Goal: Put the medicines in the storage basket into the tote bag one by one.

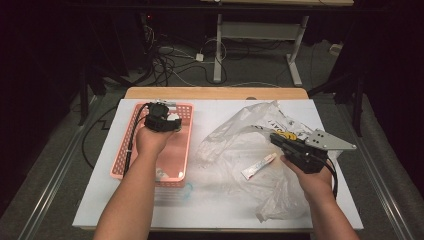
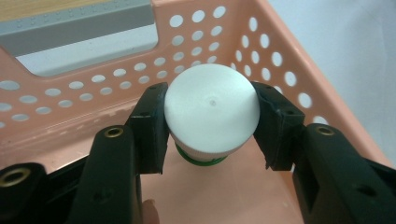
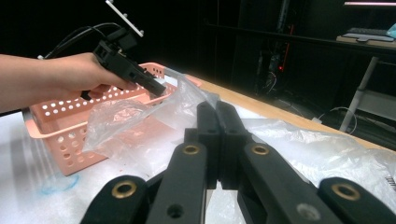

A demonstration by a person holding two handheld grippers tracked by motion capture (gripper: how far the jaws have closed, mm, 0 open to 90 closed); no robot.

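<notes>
Table surface: white sheet-covered tabletop [image 1: 100, 200] with a wooden far edge; largest loose item on it is the crumpled clear plastic bag [image 1: 240, 145], spread over the centre and right. Left of the bag sits the pink perforated plastic basket [image 1: 131, 150], long side running near to far. Left gripper [image 1: 170, 122] hangs over the far end of the basket, jaws about half closed and pressing from both sides on the white round-capped small bottle with a green band under the cap [image 2: 212, 109]; in the left gripper view the bottle is held above the basket floor, near the far wall. Right gripper [image 1: 277, 141] rests over the right part of the bag, jaws fully together; whether a fold of film is pinched between them cannot be told. A small white tube with a red end [image 1: 258, 166] lies on the bag just near-left of the right gripper. Handling judgement for the bottle: rigid plastic, probably light, not fragile; the cap is smooth and domed, so slippery under the pads. Present hold looks to sit at the cap's widest rim, which may slide upward out of the pads; a hold lower, at the neck below the green band or on the body, should be safer.
</notes>
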